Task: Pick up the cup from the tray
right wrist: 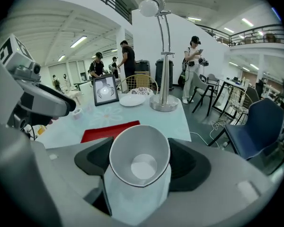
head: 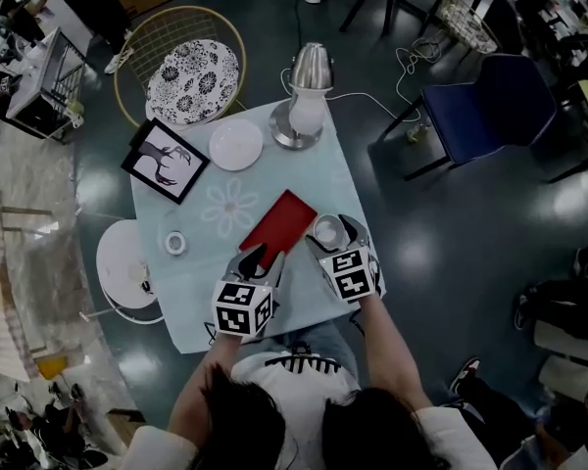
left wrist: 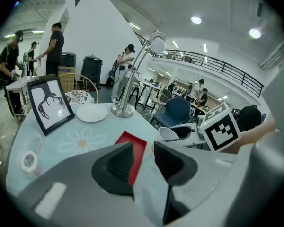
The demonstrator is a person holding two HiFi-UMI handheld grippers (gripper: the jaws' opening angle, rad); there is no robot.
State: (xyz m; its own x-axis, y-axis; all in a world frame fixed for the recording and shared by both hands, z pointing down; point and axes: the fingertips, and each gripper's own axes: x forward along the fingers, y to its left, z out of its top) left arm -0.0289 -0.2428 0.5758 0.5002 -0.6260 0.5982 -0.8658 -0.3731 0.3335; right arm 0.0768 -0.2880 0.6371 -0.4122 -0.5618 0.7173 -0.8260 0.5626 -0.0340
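Observation:
A white cup sits tilted between the pads of my right gripper, which is shut on it. In the head view the cup is just right of the flat red tray, off it, with my right gripper around it near the table's right edge. Nothing lies on the red tray. My left gripper hovers at the tray's near corner. Its jaws stand open with nothing between them, and the tray shows through the gap.
On the pale blue table stand a metal lamp, a white plate, a framed picture and a tape roll. A cushioned wire chair, a blue chair and a white stool surround it.

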